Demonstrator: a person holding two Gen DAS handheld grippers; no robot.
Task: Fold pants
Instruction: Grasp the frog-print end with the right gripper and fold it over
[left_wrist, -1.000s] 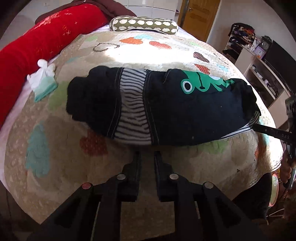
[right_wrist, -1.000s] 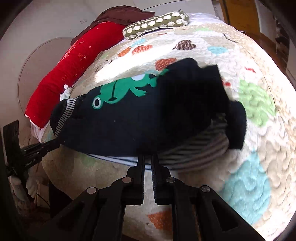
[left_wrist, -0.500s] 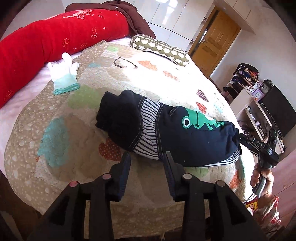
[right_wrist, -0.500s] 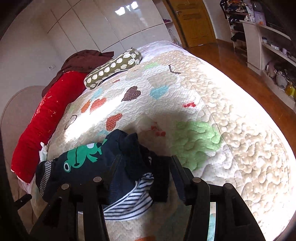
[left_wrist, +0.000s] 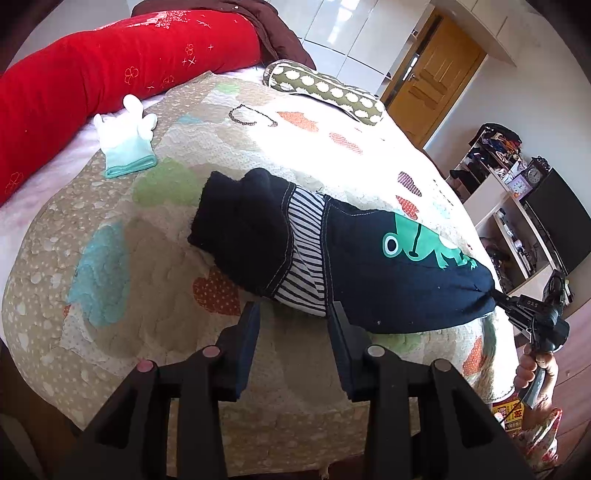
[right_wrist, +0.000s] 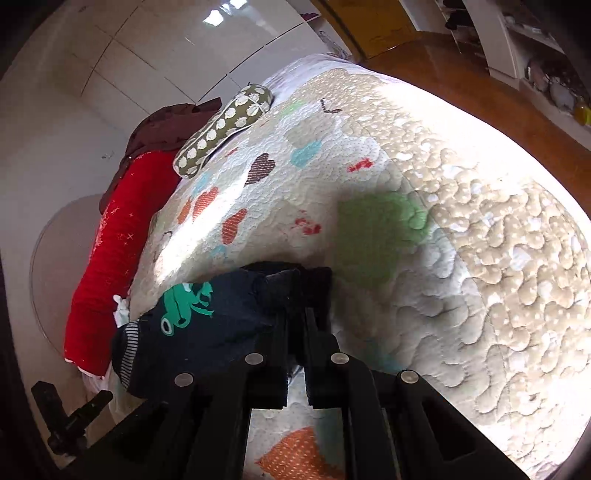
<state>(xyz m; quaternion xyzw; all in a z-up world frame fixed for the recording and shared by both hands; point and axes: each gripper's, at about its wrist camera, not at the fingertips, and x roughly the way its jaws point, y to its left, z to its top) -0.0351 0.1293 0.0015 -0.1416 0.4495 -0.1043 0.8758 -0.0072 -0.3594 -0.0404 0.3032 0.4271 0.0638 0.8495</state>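
My right claw (right_wrist: 295, 314) pinches the pants (left_wrist: 369, 258) end; my left claw (left_wrist: 293, 314) hangs half-open, empty. I should lift evenly, keeping layers together.

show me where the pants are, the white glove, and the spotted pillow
pants (left_wrist: 369, 266), left wrist view, on the dark fabric beside the frog print.
glove (left_wrist: 127, 146), left wrist view, on its palm above the teal cuff.
pillow (left_wrist: 325, 90), left wrist view, on the middle of its spotted cover.
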